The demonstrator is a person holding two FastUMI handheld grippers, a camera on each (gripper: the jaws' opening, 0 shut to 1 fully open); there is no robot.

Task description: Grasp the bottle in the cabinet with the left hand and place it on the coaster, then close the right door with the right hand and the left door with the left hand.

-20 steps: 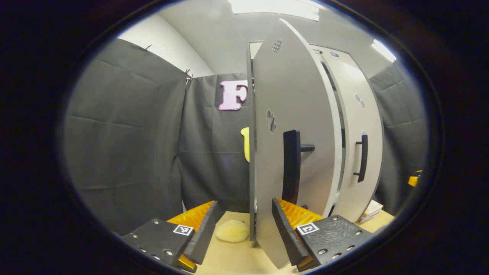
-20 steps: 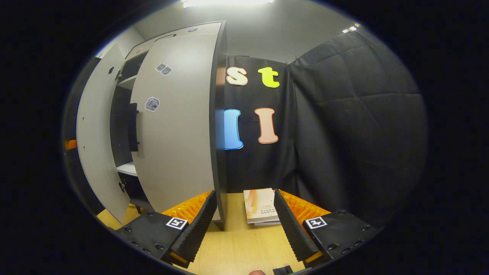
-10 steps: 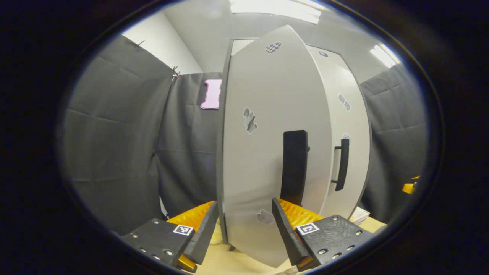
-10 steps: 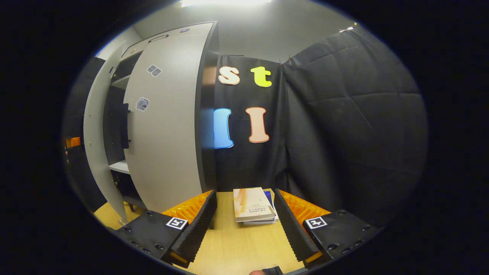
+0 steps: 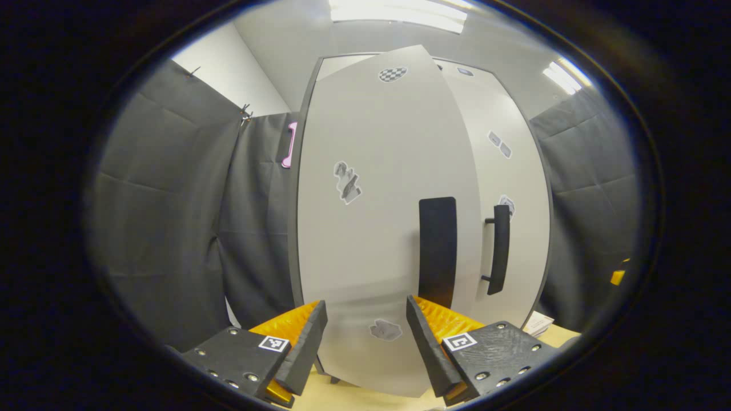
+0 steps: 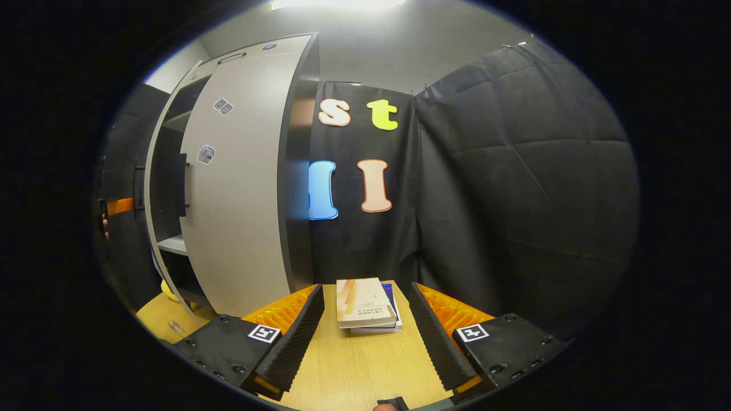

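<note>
Now the left gripper [image 5: 365, 342], jaws apart, faces the left door [image 5: 377, 217]

- Tall pale-grey left cabinet door [image 5: 377, 228] with flat black handle [image 5: 437, 251] — swung nearly shut, small gap at the free edge.
- Matching pale-grey right cabinet door [image 5: 508, 182] with black bar handle [image 5: 500, 249] — closed flat against the dark-edged cabinet frame [image 6: 297, 171].
- Bottle, coaster: cannot tell.

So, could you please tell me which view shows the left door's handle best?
The left gripper view: the left door faces it, its handle plain. The right gripper view catches that door edge-on, its handle small and dim.
</note>
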